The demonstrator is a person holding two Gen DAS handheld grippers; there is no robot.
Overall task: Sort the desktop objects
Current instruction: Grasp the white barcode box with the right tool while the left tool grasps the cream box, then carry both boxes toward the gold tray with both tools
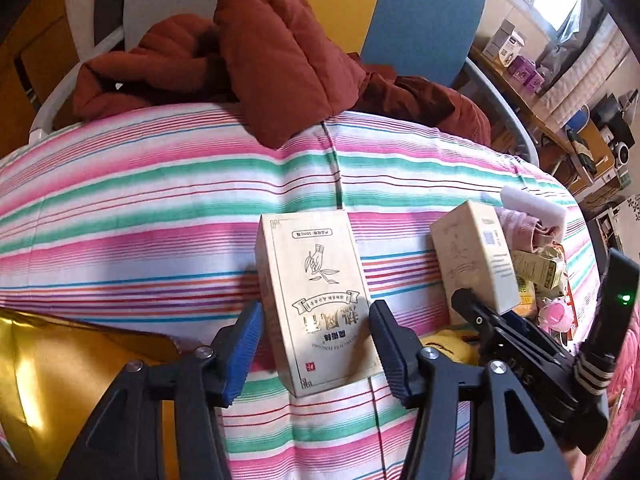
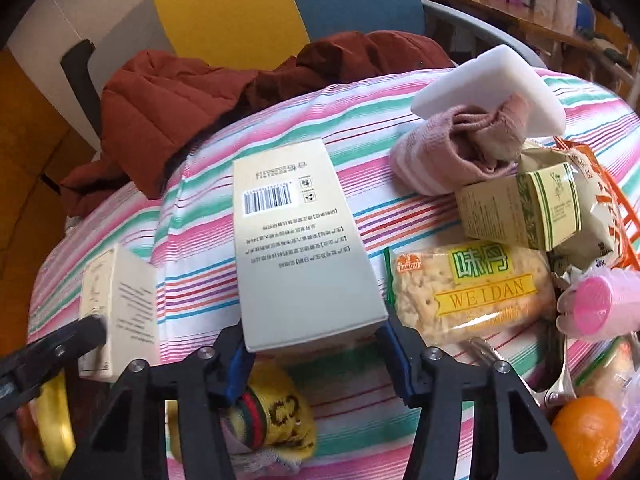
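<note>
Two cream boxes on striped cloth.
Your left gripper (image 1: 316, 354) stands spread around the left box (image 1: 316, 300); your right gripper (image 2: 316, 354) seemingly pinches the barcode box (image 2: 300, 248), crackers (image 2: 472, 292) at 3 o'clock.

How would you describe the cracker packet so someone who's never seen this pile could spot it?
Start at the striped bedsheet and go to the heap of clutter on its right. At the heap's near edge, beside the tall cream box, lies the cracker packet. It is the only clear wrapper showing pale crackers, with a yellow band reading WEIDAN.

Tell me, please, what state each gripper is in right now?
Left gripper: open, beige box between its fingers, not clamped.
Right gripper: closed on the barcode box.
</note>
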